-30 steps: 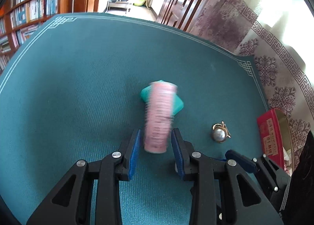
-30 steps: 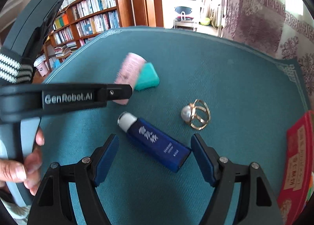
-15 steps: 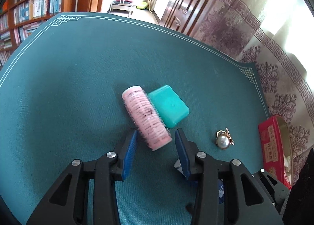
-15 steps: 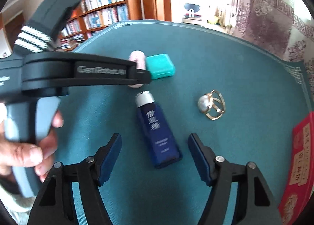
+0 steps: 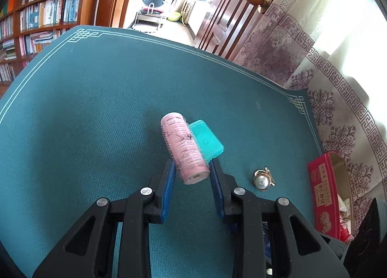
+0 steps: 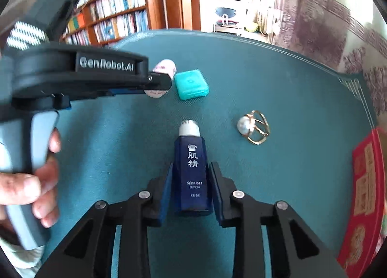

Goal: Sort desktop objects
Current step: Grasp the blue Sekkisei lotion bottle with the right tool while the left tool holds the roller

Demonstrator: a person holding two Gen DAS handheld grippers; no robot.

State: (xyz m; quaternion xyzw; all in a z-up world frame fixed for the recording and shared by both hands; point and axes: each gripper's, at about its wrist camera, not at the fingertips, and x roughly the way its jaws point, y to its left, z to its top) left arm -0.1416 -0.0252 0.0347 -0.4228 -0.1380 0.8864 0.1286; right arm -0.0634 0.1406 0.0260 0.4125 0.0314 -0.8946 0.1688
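We are at the pick-up step: left tool (image 5: 192, 169) closing on the pink roller (image 5: 185, 148) beside the teal case (image 5: 205, 141), right tool (image 6: 189, 188) closing on the lotion bottle (image 6: 192, 171) nearer than the case; next, lift both toward the red tin (image 5: 324, 190).

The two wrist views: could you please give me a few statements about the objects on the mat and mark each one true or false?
1. The pink hair roller lies between the fingers of the left gripper. True; its jaws are closing.
2. The blue lotion bottle stands upright on its base. False; it lies flat between the fingers of the right gripper, whose jaws are closing.
3. The teal case sits right beside the roller. True.
4. The pearl ring is inside the red tin. False; it lies on the green mat, apart from the tin.
5. The bottle's cap is white. True.
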